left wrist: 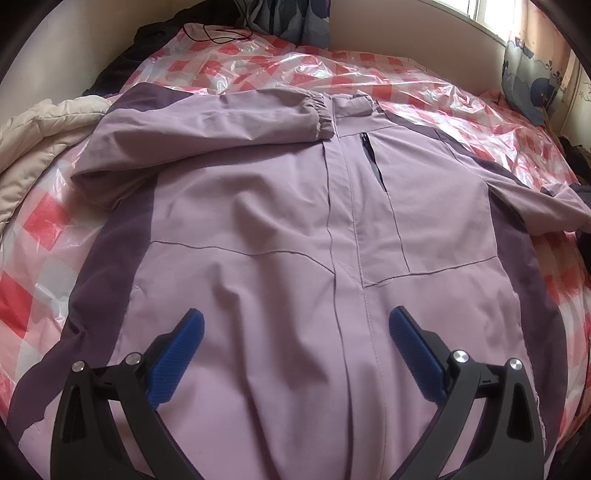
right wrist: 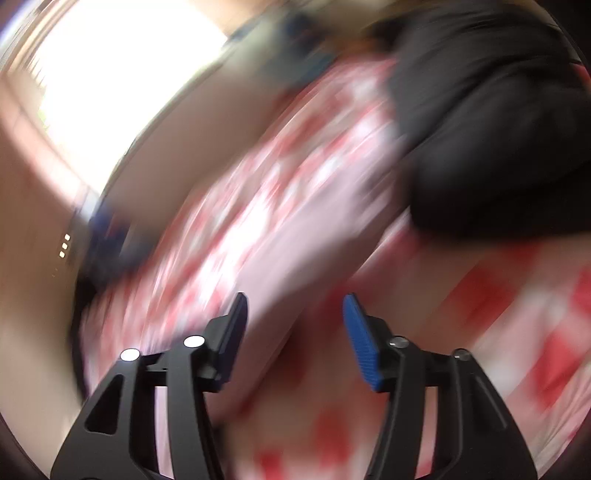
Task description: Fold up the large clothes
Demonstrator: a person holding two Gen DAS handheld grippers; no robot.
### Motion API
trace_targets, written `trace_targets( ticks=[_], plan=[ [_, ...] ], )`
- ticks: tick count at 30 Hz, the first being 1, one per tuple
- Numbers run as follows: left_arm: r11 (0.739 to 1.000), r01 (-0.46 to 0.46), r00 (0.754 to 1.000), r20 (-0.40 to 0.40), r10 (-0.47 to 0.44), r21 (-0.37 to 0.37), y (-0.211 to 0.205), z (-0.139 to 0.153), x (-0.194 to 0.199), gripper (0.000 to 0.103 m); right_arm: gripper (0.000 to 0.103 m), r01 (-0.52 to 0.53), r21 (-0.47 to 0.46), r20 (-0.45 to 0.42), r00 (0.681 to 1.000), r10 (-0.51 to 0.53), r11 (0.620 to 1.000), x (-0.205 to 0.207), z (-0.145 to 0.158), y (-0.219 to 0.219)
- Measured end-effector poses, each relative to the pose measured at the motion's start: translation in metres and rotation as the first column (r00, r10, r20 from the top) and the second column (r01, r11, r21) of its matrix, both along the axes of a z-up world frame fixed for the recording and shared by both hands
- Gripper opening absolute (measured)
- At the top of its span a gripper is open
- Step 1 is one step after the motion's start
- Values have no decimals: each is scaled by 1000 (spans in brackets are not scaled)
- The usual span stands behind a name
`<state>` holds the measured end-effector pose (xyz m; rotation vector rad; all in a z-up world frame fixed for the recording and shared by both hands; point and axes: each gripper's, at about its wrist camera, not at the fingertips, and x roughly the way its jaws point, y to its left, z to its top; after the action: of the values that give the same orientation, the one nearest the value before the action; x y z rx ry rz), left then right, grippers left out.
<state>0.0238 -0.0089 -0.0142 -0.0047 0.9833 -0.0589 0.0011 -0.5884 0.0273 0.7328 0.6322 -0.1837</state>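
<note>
1. Left gripper (left wrist: 293, 326): jaws wide apart over the lower front of the jacket (left wrist: 280, 229), nothing between the blue pads (left wrist: 408, 339).
2. Right gripper (right wrist: 293, 314): jaws partly open, empty; view badly blurred.
3. Lilac jacket spread front up on the checked plastic sheet (left wrist: 44, 229); one sleeve (left wrist: 207, 122) folded across the chest.
4. Beige quilt (left wrist: 33, 125) bunched beside it; black bundle (right wrist: 491, 122) on the sheet.

A red-and-white checked plastic sheet (left wrist: 280, 70) covered the bed. A cream quilt (left wrist: 33, 125) lay bunched at its left edge, a patterned curtain (left wrist: 535, 74) hung by the window (left wrist: 491, 14), and dark cloth (right wrist: 491, 122) lay heaped nearby.
</note>
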Motion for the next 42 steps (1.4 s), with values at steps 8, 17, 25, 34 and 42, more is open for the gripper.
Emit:
trace_targets(
  ticks=[8, 17, 25, 34, 42],
  plan=[
    [1000, 4, 997, 75, -5, 8, 46, 25, -18, 96, 60, -587, 170, -269, 745, 610, 791, -46, -71, 213],
    [996, -82, 997, -6, 82, -45, 101, 18, -26, 96, 17, -743, 151, -284, 598, 749, 651, -129, -75, 297],
    [998, 33, 999, 7, -33, 60, 82, 37, -51, 96, 24, -784, 17, -361, 574, 735, 621, -137, -24, 280],
    [927, 65, 973, 182, -141, 368, 17, 66, 59, 96, 68, -544, -245, -146, 839, 524, 803, -100, 43, 267],
    [852, 134, 969, 113, -219, 505, -38, 10, 178, 96, 71, -585, 11, 176, 799, 575, 811, -8, -3, 310]
  ],
)
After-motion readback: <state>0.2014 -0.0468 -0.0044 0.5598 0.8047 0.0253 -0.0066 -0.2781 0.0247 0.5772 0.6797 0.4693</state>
